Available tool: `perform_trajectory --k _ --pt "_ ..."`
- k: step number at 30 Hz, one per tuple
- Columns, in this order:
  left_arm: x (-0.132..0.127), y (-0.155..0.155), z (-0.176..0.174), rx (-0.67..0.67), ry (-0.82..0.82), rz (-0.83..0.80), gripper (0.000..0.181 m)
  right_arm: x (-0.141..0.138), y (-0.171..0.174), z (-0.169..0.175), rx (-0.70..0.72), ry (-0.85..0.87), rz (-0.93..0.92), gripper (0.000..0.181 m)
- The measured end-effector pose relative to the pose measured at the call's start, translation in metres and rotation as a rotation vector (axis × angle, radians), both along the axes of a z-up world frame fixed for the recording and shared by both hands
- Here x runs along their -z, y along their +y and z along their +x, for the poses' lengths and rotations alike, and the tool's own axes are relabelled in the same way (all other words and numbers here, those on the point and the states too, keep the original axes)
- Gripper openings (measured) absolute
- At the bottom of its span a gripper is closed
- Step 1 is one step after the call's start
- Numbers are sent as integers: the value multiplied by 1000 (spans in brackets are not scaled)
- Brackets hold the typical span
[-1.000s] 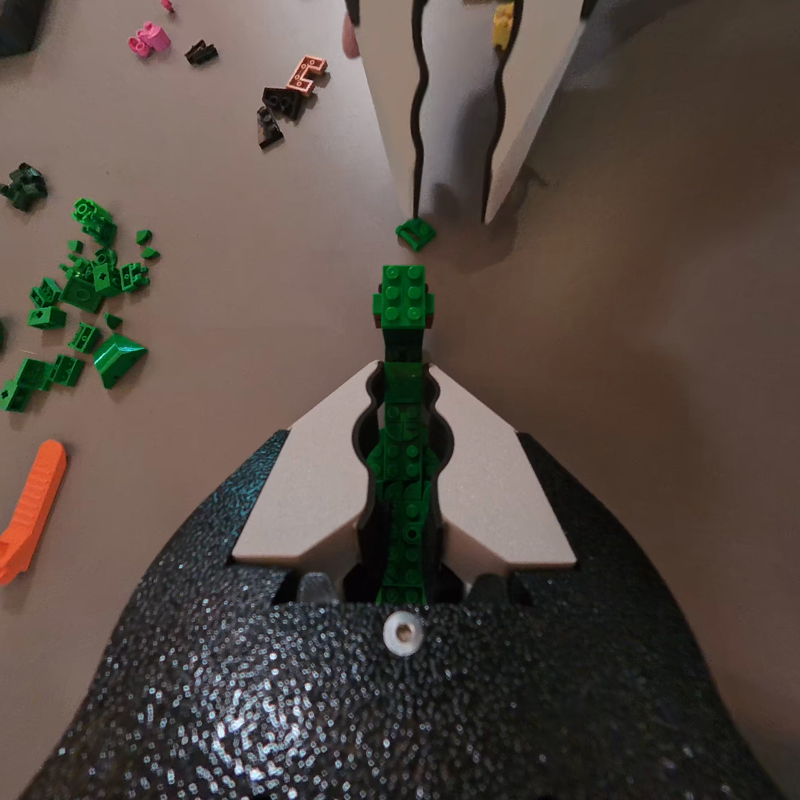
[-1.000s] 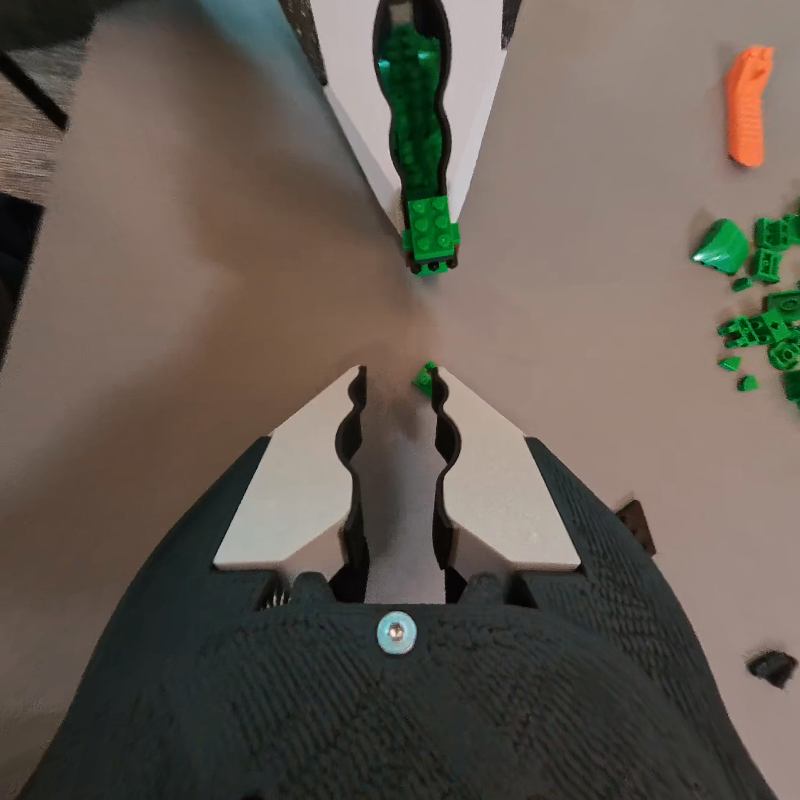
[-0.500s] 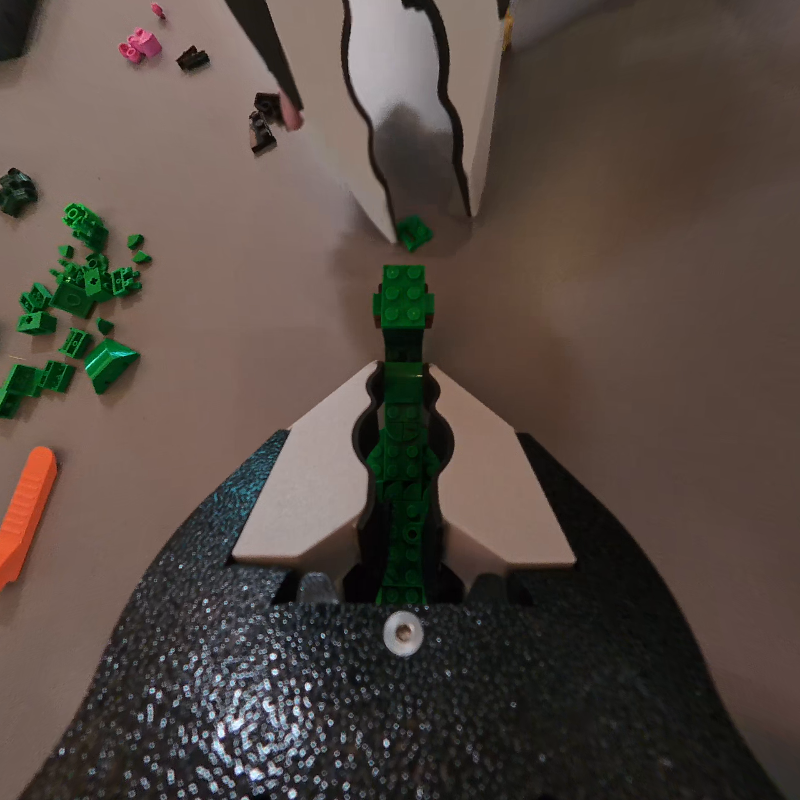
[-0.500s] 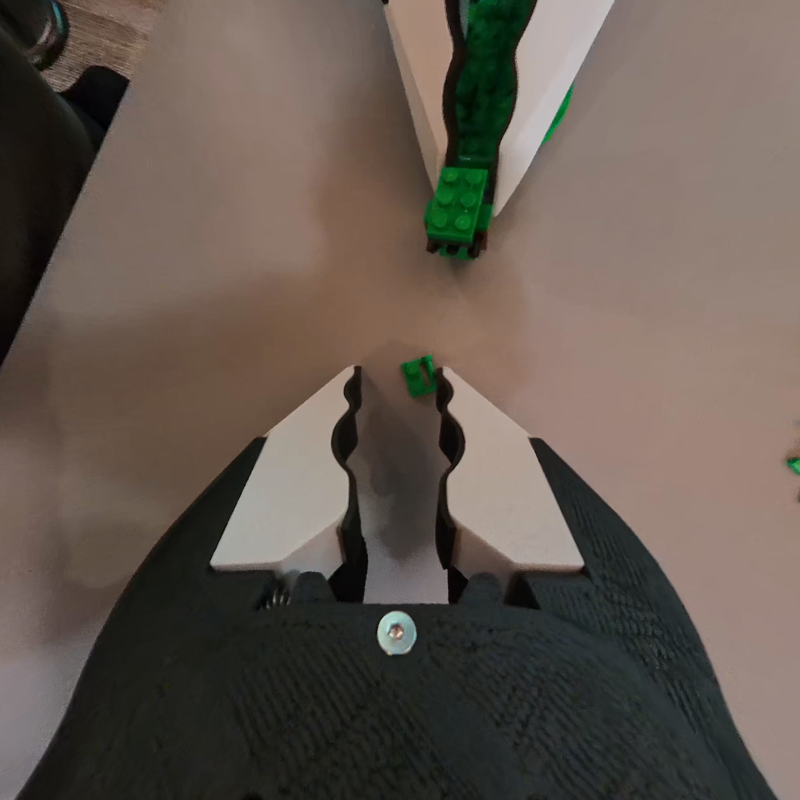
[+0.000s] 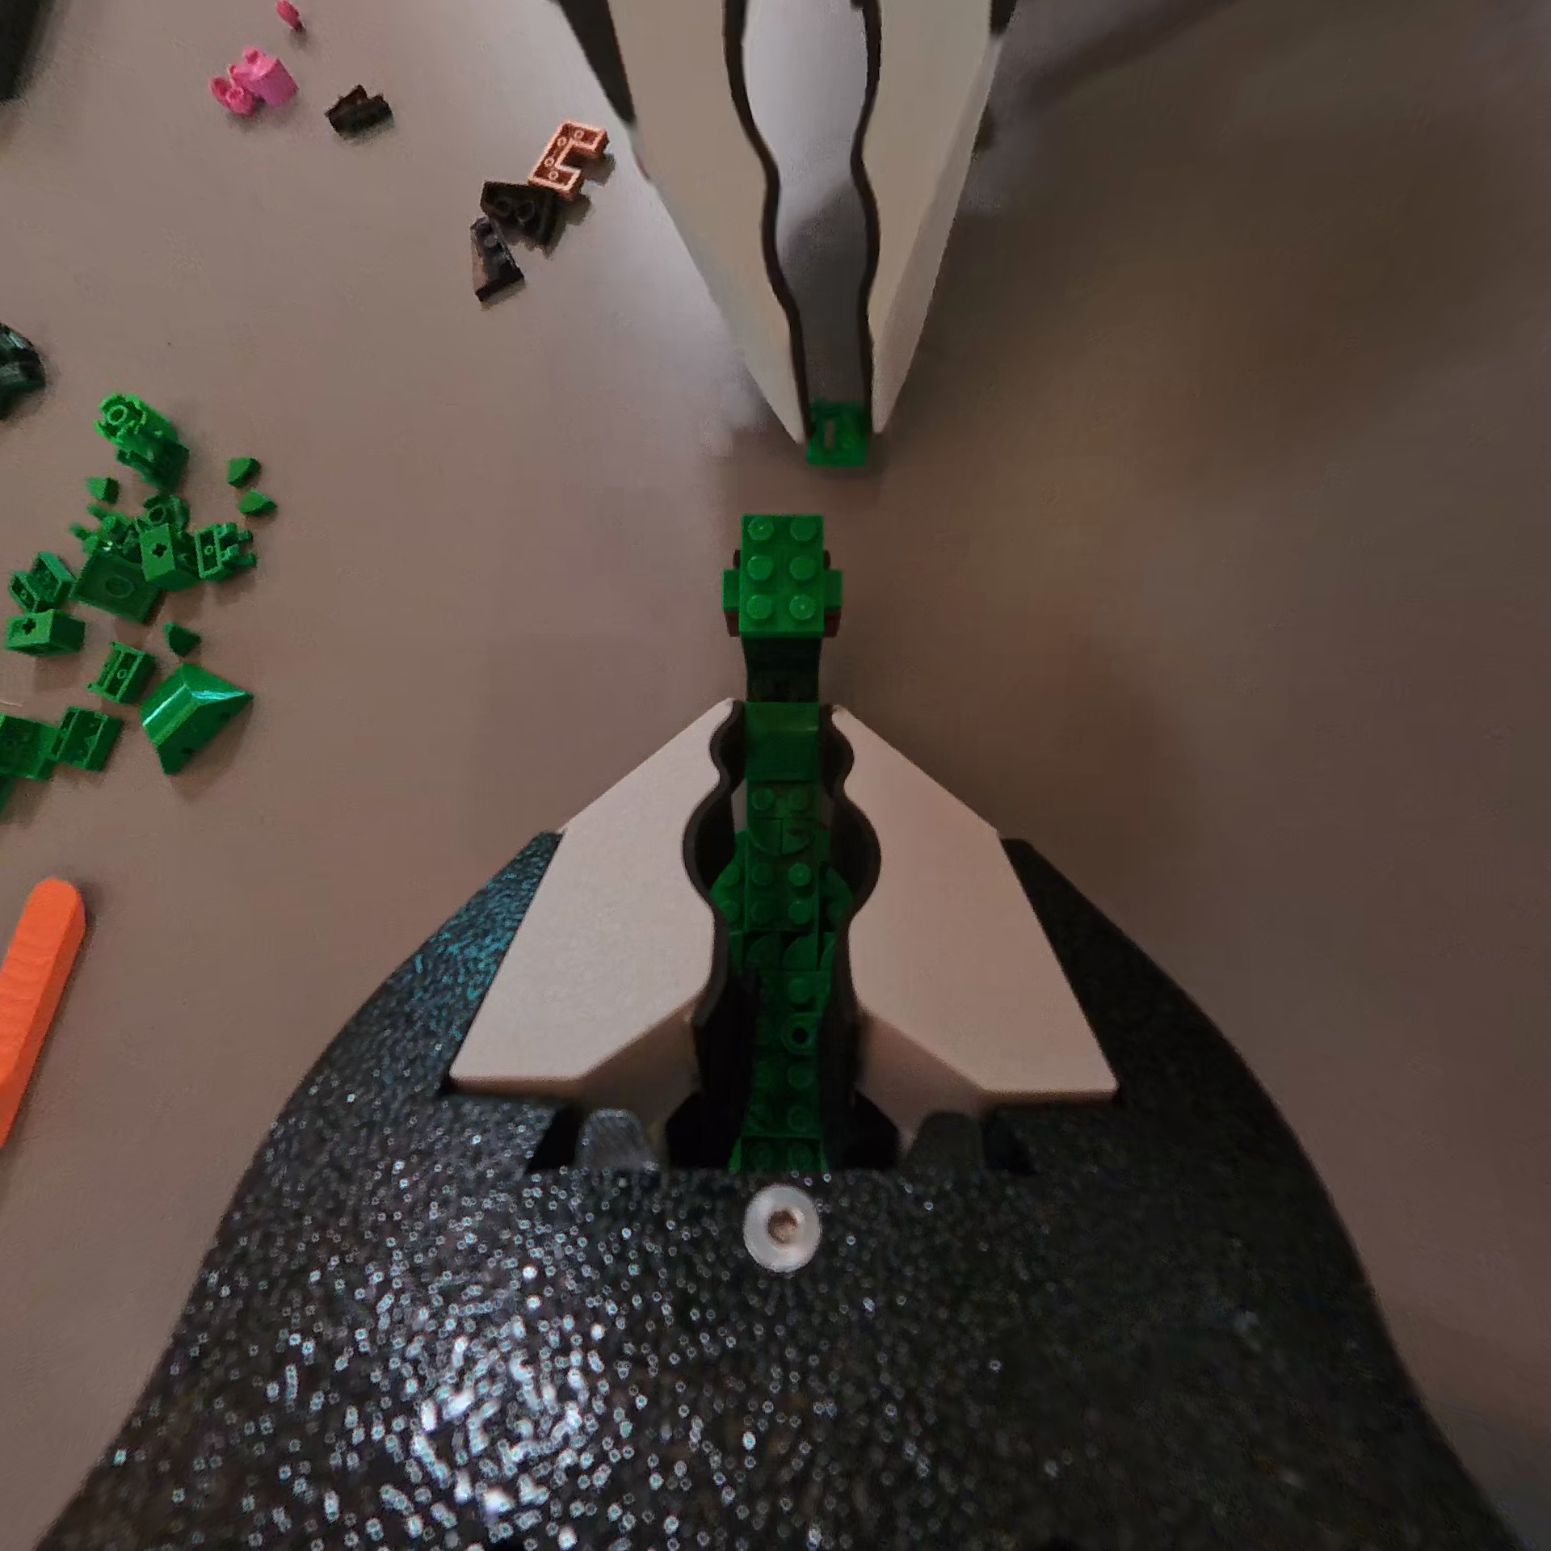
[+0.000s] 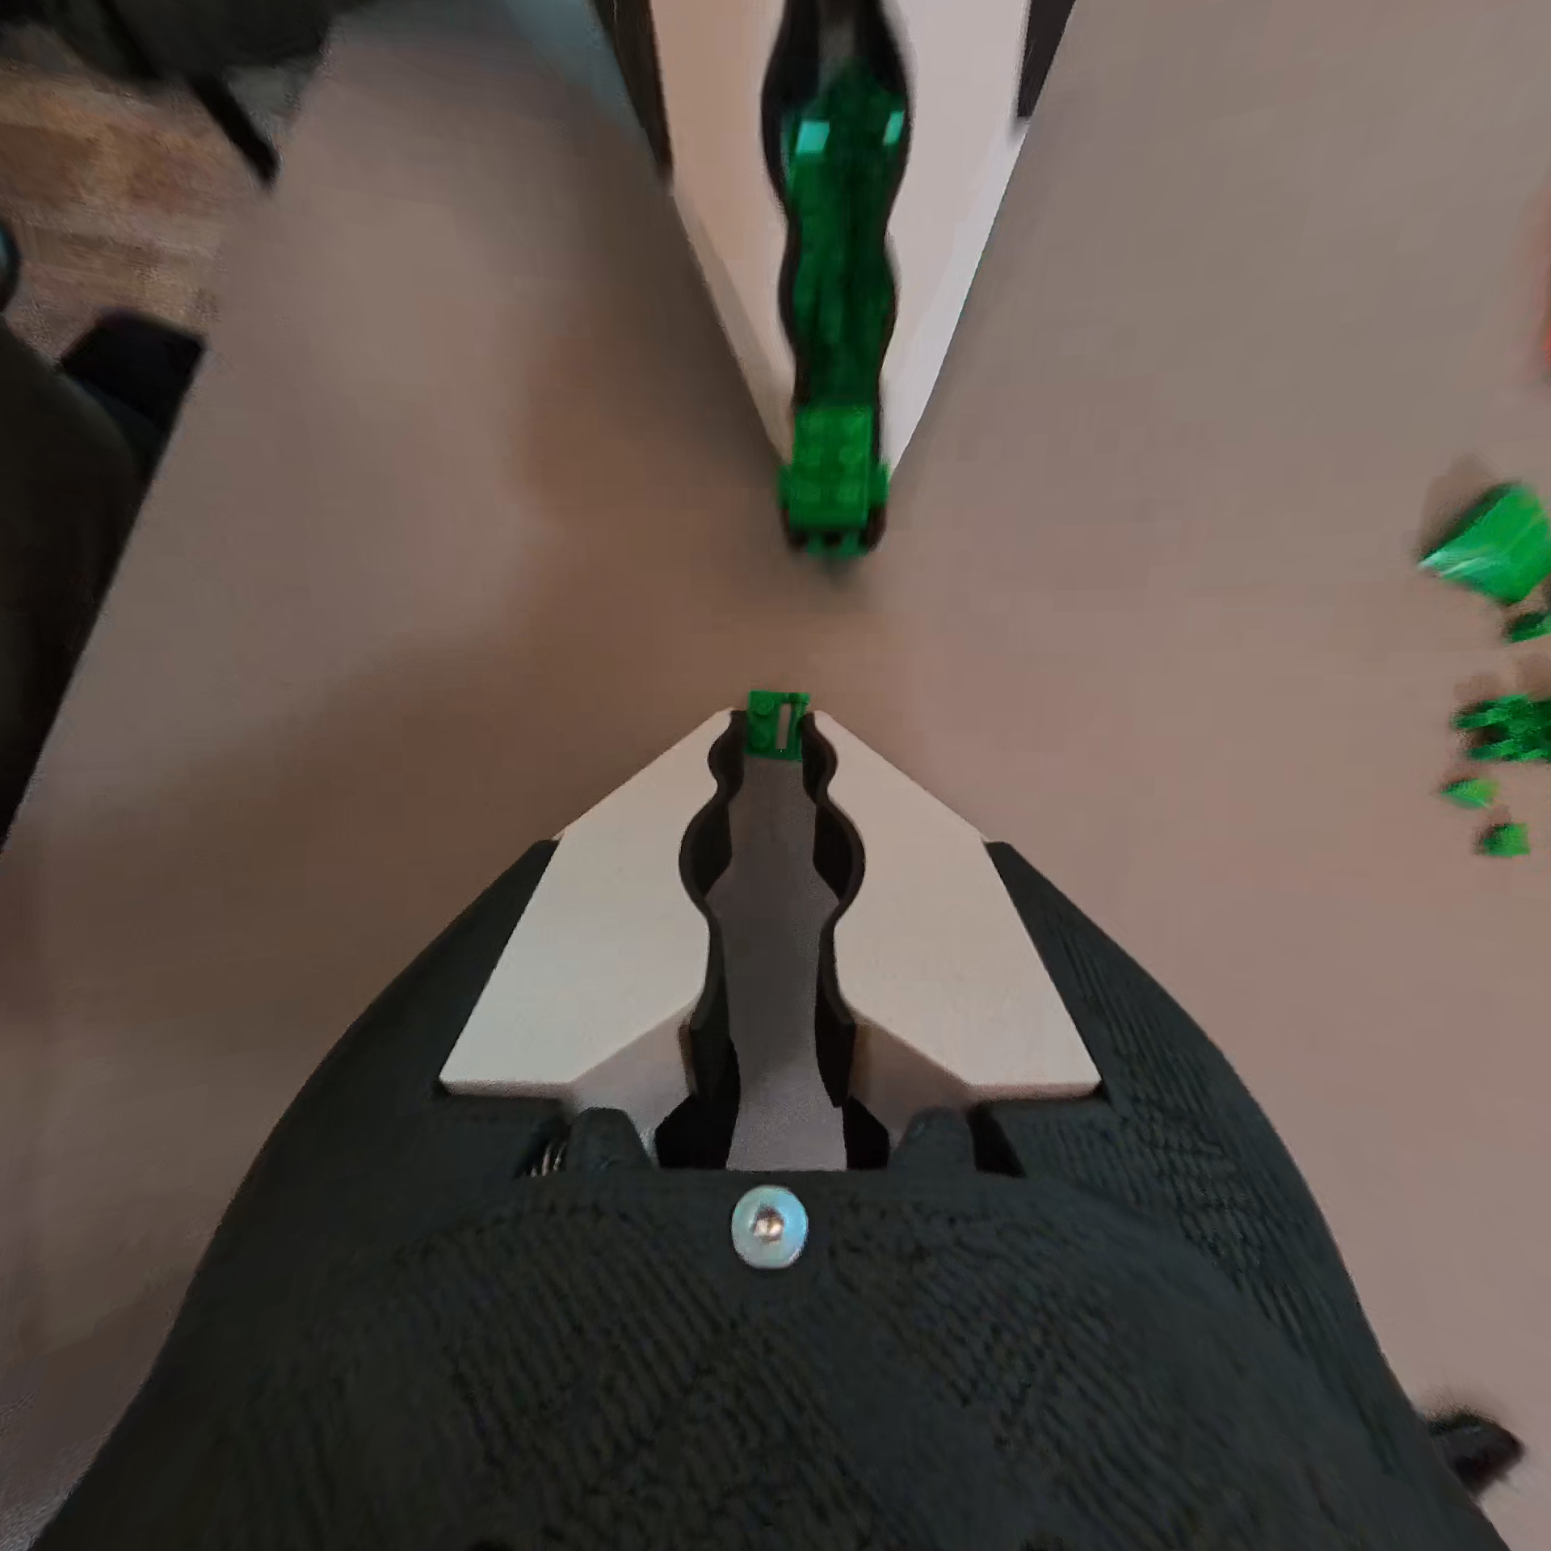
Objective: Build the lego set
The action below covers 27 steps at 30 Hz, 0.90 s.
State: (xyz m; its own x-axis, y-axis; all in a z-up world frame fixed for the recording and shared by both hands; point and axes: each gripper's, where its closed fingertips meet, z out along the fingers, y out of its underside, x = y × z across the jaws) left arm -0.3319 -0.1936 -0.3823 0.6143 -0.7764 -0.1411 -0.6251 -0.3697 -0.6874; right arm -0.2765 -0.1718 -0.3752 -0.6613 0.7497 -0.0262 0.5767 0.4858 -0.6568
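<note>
Between the two tools, over the tabletop [image 5: 1217,587], the work faces itself. Left tool [image 5: 780,713] is pinching a long green lego build [image 5: 782,579] along its length; the studded head end sticks out past the tips, while the rear end runs out of sight under the housing. Right tool [image 6: 776,718] is pinching a small green piece [image 6: 777,723] at its very tips, just short of the build's head. Whether that piece touches the tabletop cannot be told. The right wrist view is smeared, so the build's detail there is unreadable. Loose green bricks [image 5: 126,587], an orange separator [image 5: 33,990] cut off by the frame, dark pieces [image 5: 512,227] and a pink piece [image 5: 252,80] lie well apart from the tools.
</note>
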Motion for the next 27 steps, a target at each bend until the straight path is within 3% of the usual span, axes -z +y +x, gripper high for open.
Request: perform_trajectory --k 1,5,12,27 --pt "1 0 0 -1 10 -1 15 -12 -1 -7 17 59 -11 11" --pt "0 2 5 1 12 9 15 -43 -8 -28 62 181 -1 11" --pt "0 3 7 5 32 23 15 -32 -14 -37 62 79 35 11" --pt "0 1 6 21 37 29 15 -30 -16 -38 2 41 77 11"
